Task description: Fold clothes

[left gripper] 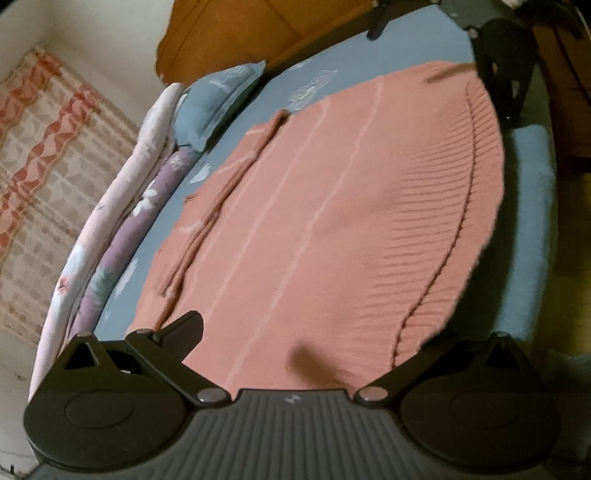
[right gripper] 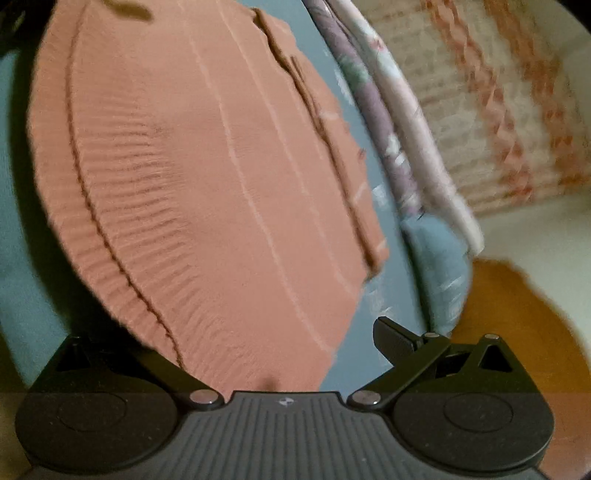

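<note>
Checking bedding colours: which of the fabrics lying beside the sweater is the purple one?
The rolled purple floral quilt, lying between the pale pink quilt and the blue sheet.

**Sweater spread across the bed between two grippers**

The sweater (left gripper: 332, 221) lay flat on the bed sheet (left gripper: 373, 55), its ribbed hem (left gripper: 454, 229) toward the mattress edge. The left gripper (left gripper: 295, 354) stood at one end of the garment, the right gripper (left gripper: 495, 55) at the far end. Beyond the sweater, a pillow (left gripper: 218, 99) and a rolled quilt (left gripper: 122, 206) lay along the wall side, before the curtain (left gripper: 44, 177). The headboard (left gripper: 236, 33) rose behind the pillow.
</note>
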Motion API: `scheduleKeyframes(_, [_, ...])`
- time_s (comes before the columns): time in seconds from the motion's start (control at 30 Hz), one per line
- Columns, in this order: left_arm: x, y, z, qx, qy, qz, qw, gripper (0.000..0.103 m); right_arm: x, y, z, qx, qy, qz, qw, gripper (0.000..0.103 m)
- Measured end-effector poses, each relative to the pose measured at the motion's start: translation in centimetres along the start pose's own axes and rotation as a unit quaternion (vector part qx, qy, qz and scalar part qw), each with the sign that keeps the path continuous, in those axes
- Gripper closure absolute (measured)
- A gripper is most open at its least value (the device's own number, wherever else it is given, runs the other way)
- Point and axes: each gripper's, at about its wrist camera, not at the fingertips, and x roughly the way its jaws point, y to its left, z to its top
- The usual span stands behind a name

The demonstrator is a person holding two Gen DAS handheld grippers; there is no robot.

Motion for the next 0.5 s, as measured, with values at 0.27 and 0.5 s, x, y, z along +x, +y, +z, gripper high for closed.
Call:
scheduleKeyframes(0.27, [0.6, 2.6, 1.9, -0.023, 0.047, 0.031, 0.9982, 0.002, -0.1, 0.0, 0.6, -0.028, -0.024, -0.089, 0.995, 0.0])
scheduleKeyframes(0.5, [2.4, 3.6, 2.4, -0.032, 0.087, -0.043, 0.9947, 0.04, 1.0, -2.3, 0.3, 0.026, -0.024, 0.004, 0.999, 0.005])
